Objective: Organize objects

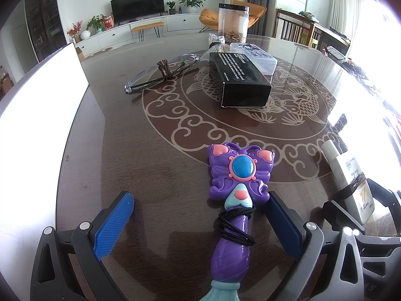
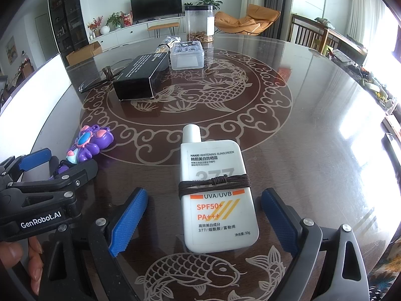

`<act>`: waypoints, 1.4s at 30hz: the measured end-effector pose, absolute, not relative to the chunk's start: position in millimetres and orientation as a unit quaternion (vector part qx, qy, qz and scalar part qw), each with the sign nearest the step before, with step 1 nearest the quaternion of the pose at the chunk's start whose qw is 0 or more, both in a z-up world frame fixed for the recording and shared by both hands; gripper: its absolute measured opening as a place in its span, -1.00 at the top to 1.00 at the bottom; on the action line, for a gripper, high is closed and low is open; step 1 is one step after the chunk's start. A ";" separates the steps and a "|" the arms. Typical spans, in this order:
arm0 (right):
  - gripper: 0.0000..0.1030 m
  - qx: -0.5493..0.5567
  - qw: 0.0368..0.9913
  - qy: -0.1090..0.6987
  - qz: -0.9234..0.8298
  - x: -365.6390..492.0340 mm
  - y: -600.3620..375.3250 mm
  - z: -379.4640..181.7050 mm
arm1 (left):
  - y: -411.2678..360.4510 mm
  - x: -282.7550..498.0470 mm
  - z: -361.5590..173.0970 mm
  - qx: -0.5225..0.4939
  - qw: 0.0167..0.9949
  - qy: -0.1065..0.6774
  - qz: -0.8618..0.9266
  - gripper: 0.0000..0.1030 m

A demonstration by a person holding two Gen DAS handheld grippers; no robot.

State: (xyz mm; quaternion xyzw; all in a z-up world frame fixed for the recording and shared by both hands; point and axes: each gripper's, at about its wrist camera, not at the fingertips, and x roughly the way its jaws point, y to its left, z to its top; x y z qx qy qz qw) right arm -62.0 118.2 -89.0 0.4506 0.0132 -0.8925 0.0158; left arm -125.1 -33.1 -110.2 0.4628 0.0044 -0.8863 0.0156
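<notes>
Left gripper [image 1: 198, 215], marked GenRobot.AI, gapes around the butterfly wand [image 1: 238, 190]; right gripper [image 2: 204, 223] gapes around the HANXI SPF50+ sunscreen bottle [image 2: 215, 200]; neither grips.

- The counter [image 2: 313, 130] is dark, glossy, with a pale fish-and-cloud pattern.
- A white sunscreen bottle [image 2: 216, 200], banded by a brown cord, lies at lower centre.
- A purple butterfly wand [image 1: 236, 190] lies flat.
- Upper frame: black box [image 1: 238, 79], clear glasses [image 1: 160, 71], clear lidded box [image 2: 186, 55], tall clear jar [image 1: 233, 22].
</notes>
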 end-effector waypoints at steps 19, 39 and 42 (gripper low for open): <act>-0.80 0.523 0.084 -0.007 -0.848 -92.9 143.6 -69.4 | -19.4 -118.9 -94.9 0.482 -0.041 -0.027 -0.875 0.58; -0.05 0.485 0.162 -0.016 -0.859 -54.1 100.4 10.0 | -93.1 -7.6 23.5 0.336 -0.042 0.095 -0.936 0.60; -0.05 0.460 0.215 -0.023 -0.861 -44.3 64.5 42.5 | -130.4 14.6 47.8 0.317 0.000 0.092 -0.944 0.60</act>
